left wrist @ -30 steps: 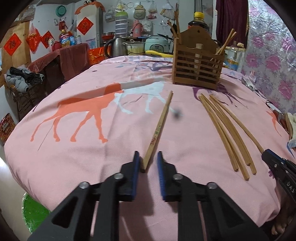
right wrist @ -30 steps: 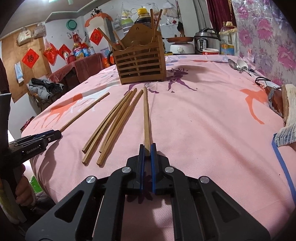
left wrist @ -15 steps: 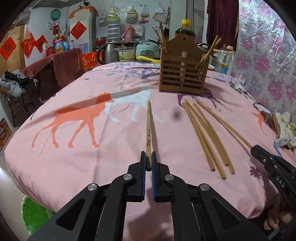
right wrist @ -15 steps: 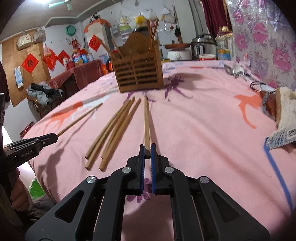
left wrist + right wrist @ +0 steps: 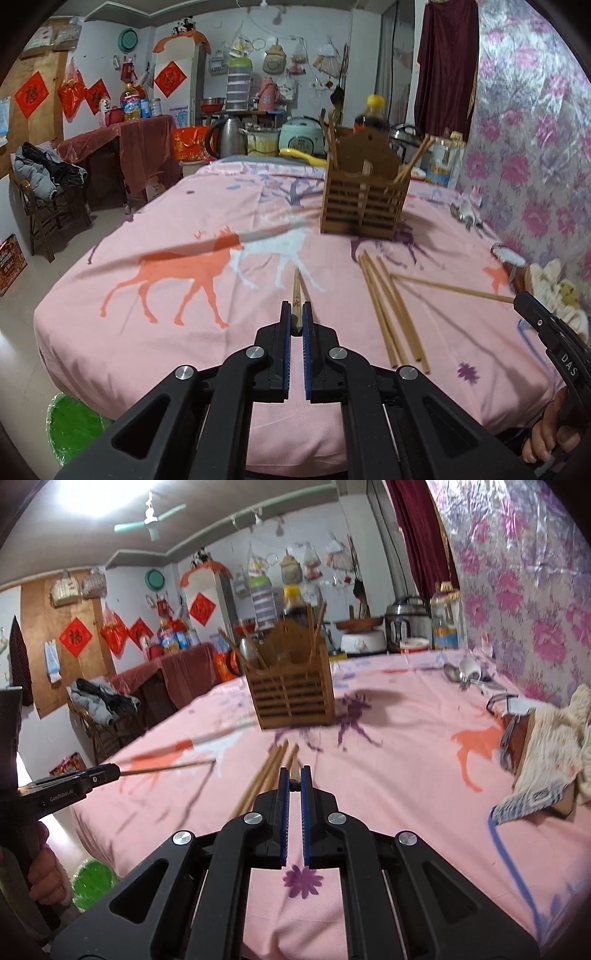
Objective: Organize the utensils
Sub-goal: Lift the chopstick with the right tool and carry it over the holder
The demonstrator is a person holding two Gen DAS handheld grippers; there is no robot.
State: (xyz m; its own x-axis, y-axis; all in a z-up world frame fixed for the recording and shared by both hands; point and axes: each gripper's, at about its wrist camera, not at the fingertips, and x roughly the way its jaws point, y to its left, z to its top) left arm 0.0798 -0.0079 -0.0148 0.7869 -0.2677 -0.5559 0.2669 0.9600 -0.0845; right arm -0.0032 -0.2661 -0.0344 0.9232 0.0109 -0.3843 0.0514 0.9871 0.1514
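Pink tablecloth (image 5: 147, 229) fills the lower frame, bearing all items. Wooden utensil holder (image 5: 364, 201), upper centre-right, stands upright as the likely destination. Loose chopsticks (image 5: 388, 310) lie bundled at centre-right, awaiting collection. Left gripper (image 5: 296, 321) is clamped on one chopstick (image 5: 296, 291) by its end; right gripper (image 5: 294, 786), centre frame, likewise pinches another chopstick (image 5: 294, 771), each lengthwise for insertion.

Left tongs (image 5: 296, 316) seemingly clamping one chopstick (image 5: 296, 291)
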